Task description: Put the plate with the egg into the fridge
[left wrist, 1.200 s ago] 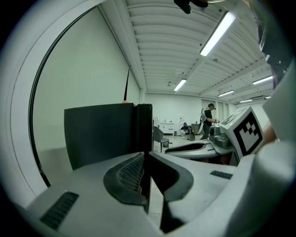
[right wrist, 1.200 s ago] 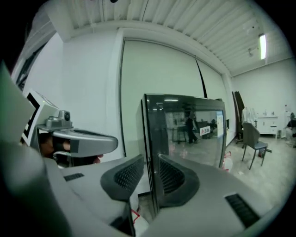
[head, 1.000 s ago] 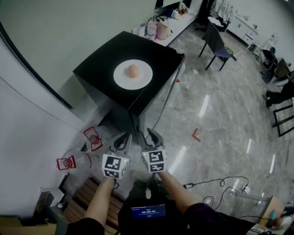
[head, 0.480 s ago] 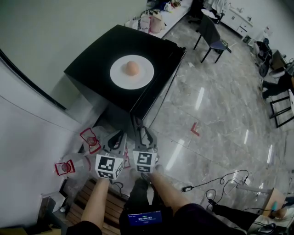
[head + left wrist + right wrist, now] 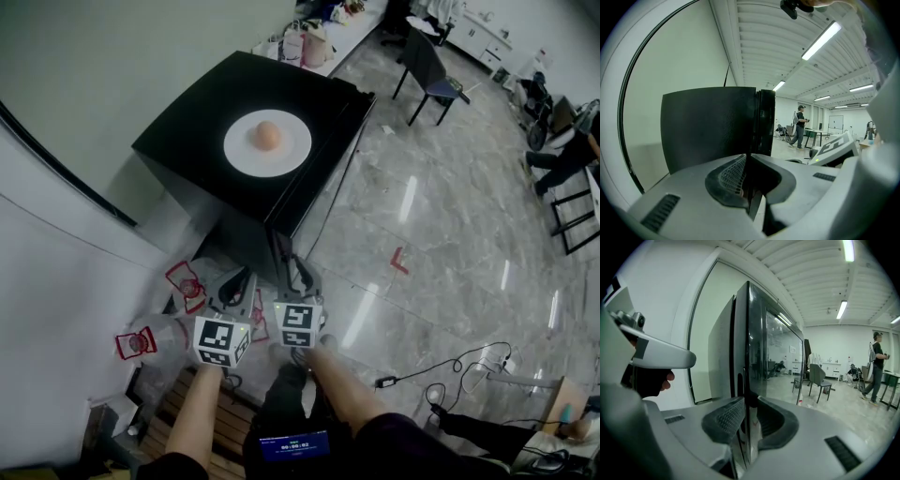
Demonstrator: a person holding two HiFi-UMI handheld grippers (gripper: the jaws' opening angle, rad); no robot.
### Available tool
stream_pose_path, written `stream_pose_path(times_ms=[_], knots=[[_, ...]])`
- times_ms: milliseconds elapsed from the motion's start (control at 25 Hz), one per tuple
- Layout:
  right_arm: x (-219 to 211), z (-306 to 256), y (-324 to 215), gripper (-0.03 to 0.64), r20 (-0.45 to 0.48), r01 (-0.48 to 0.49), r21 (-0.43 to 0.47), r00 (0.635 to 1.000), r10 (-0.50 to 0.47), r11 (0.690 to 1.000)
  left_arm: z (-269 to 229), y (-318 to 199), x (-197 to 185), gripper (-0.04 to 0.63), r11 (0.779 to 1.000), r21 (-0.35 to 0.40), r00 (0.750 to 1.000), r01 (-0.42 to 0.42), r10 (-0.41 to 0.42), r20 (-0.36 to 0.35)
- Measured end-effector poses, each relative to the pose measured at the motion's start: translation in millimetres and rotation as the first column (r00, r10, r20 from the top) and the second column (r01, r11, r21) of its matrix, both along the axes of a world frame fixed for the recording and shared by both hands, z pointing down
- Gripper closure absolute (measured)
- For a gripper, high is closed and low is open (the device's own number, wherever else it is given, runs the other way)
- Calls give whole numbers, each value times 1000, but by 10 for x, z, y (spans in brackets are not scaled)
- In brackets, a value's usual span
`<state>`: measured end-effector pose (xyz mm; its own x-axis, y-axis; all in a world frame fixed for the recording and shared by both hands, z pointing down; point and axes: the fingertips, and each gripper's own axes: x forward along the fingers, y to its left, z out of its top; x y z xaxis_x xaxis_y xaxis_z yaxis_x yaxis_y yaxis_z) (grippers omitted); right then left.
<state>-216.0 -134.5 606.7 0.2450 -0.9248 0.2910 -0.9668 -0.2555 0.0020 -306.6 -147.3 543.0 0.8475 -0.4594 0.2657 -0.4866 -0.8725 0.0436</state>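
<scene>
Low on the left, containers: two clear plastic containers (image 5: 155,333) with red tops lie on the floor by the white wall, just left of the grippers.

Left gripper: the left gripper (image 5: 242,277) is held low in front of the fridge, near its front corner. Its jaws are drawn together with the tips meeting, and nothing is between them. It is just beside the right gripper, not touching it.

Fridge: a small black fridge (image 5: 187,141) stands against the wall, seen from above, with its door closed.

Plate: a round white plate (image 5: 239,150) rests flat on top of the fridge, near the middle of the top.

Egg: one brown egg (image 5: 267,136) sits at the centre of the plate. Both are well apart from the grippers.

Right gripper: the right gripper (image 5: 292,267) is at the near front edge of the fridge. Its jaws are narrow and closing, with the edge of the glossy fridge door (image 5: 754,357) standing between them. A thin gap shows beside the right pad.

Floor: pale polished stone floor (image 5: 441,234) spreads to the right, with a small red corner mark (image 5: 398,261) and loose cables (image 5: 450,375) nearer the person.

Far right: a dark chair (image 5: 427,66) stands on the floor beyond the fridge.
</scene>
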Motion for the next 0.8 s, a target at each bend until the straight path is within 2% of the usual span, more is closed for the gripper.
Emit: stream_pose_path(times_ms=[320, 800], knots=[[33, -19, 66, 529, 32, 84, -9, 996, -83, 996, -123, 201, 40, 584, 999, 24, 1000, -22, 21, 16], [136, -46, 179, 537, 73, 59, -10, 996, -58, 998, -218, 360, 77, 584, 999, 40, 1000, -18, 17, 22]])
